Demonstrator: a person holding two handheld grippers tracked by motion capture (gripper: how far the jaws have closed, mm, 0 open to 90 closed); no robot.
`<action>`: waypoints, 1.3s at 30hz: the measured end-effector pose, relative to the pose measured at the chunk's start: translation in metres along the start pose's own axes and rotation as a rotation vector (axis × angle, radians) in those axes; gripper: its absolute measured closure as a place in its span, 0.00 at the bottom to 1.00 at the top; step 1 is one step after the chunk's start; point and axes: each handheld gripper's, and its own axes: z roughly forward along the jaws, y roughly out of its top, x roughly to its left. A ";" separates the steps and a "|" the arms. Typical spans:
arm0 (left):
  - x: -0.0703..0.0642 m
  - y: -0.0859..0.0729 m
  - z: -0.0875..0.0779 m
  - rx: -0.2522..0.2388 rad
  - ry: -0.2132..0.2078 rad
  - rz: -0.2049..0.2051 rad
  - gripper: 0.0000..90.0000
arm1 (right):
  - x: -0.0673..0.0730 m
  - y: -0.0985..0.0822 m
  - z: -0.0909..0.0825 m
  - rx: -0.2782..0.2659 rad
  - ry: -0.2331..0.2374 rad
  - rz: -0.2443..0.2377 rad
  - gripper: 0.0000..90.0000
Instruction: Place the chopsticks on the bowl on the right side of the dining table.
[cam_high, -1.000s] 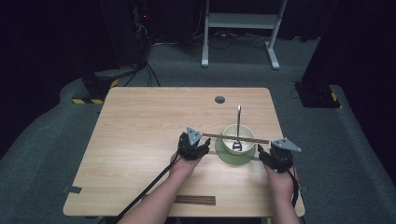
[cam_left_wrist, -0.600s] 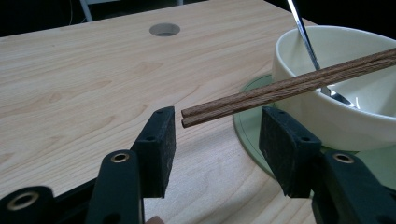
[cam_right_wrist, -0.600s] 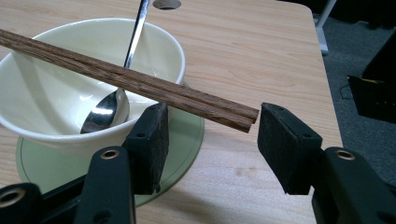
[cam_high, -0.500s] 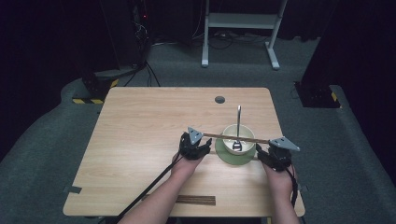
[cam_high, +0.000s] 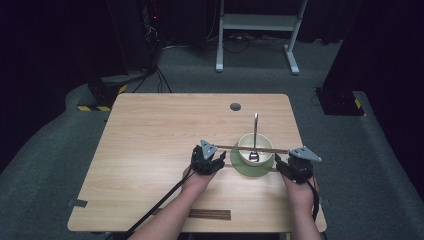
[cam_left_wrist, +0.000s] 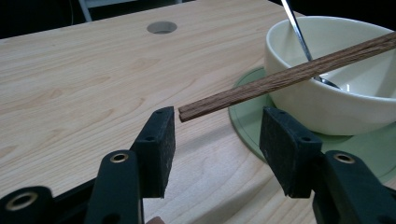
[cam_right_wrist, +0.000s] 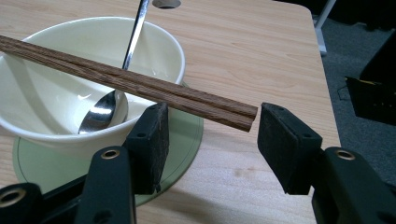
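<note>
**Chopsticks balanced across a bowl, both grippers open at their ends**

High view: 2 chopsticks (cam_high: 252, 148) lie side by side across the rim of a cream bowl (cam_high: 255, 149) on a green saucer (cam_high: 239, 169), with a spoon (cam_high: 255, 137) standing in the bowl. The left gripper (cam_high: 216, 159) and right gripper (cam_high: 282, 162) wait at either end.

Left gripper view: its jaws stand about half open and hold nothing; the chopstick tips hang just ahead of the gap. A nudge could likely roll the pair off the rim.

Right gripper view: half open too, gripping nothing. Closing unevenly might split the pair or tip the bowl.
</note>
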 end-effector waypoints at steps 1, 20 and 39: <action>0.001 0.000 0.000 -0.002 0.001 -0.004 0.51 | 0.000 0.000 0.000 0.001 -0.002 0.004 0.48; 0.008 -0.006 -0.010 -0.022 0.022 -0.026 0.78 | 0.000 -0.007 -0.006 0.002 -0.035 0.026 0.69; 0.009 -0.006 -0.008 -0.022 -0.006 -0.048 0.87 | 0.000 -0.007 -0.006 -0.001 -0.044 0.023 0.75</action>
